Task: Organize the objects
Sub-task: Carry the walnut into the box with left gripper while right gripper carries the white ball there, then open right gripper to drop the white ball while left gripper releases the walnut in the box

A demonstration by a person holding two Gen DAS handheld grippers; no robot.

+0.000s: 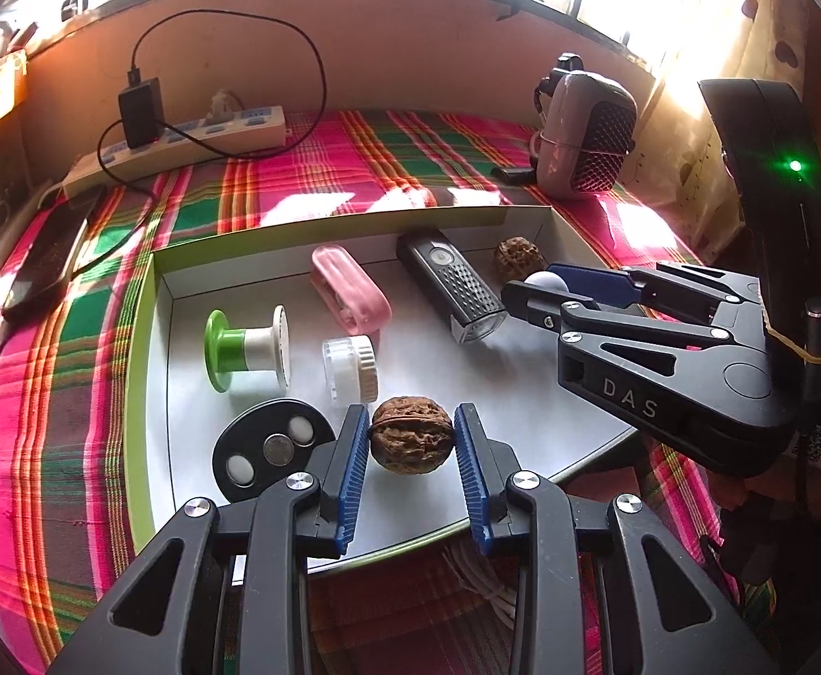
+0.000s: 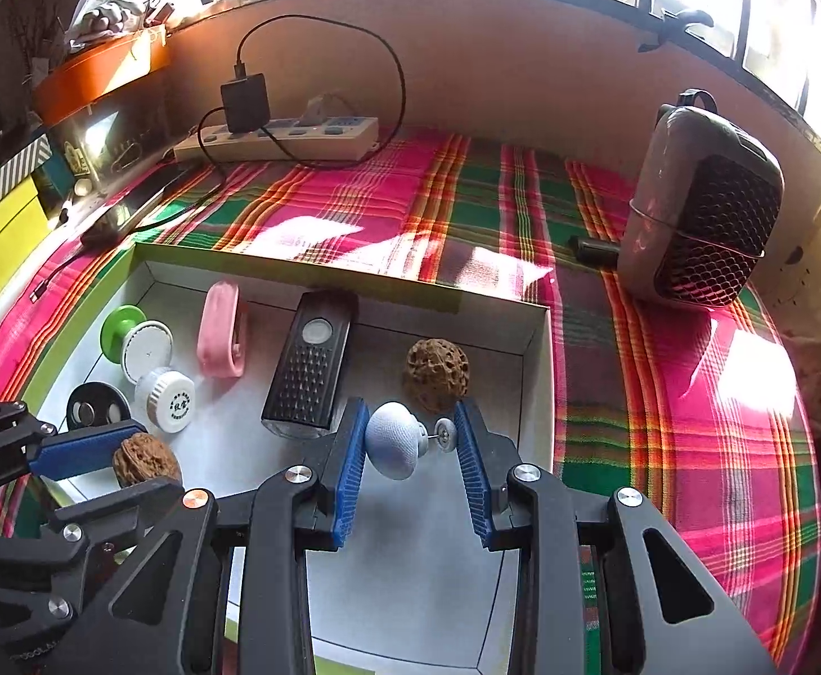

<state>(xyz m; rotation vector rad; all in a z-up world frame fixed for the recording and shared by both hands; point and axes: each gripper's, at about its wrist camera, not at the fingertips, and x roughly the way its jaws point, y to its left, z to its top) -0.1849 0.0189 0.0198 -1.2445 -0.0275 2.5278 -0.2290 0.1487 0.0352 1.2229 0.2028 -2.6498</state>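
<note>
A shallow white box with a green rim (image 1: 146,304) (image 2: 146,256) lies on a plaid cloth. My left gripper (image 1: 412,427) is shut on a brown walnut (image 1: 412,442), also seen in the right wrist view (image 2: 146,460). My right gripper (image 2: 410,439) is shut on a pale blue knob with a screw (image 2: 396,446), and shows in the left wrist view (image 1: 545,287). In the box lie a second walnut (image 2: 437,374) (image 1: 517,257), a black bike light (image 2: 310,363) (image 1: 451,287), a pink case (image 2: 220,334) (image 1: 351,292), a green-and-white spool (image 1: 244,351) (image 2: 135,340), a small white jar (image 1: 351,368) (image 2: 167,398) and a black oval disc (image 1: 267,447) (image 2: 95,405).
A grey speaker with black mesh (image 2: 703,208) (image 1: 587,135) stands at the back right. A power strip with a black charger (image 2: 281,132) (image 1: 179,138) lies along the back wall. A phone (image 1: 50,259) (image 2: 134,205) lies at the left. Yellow boxes (image 2: 5,225) stand far left.
</note>
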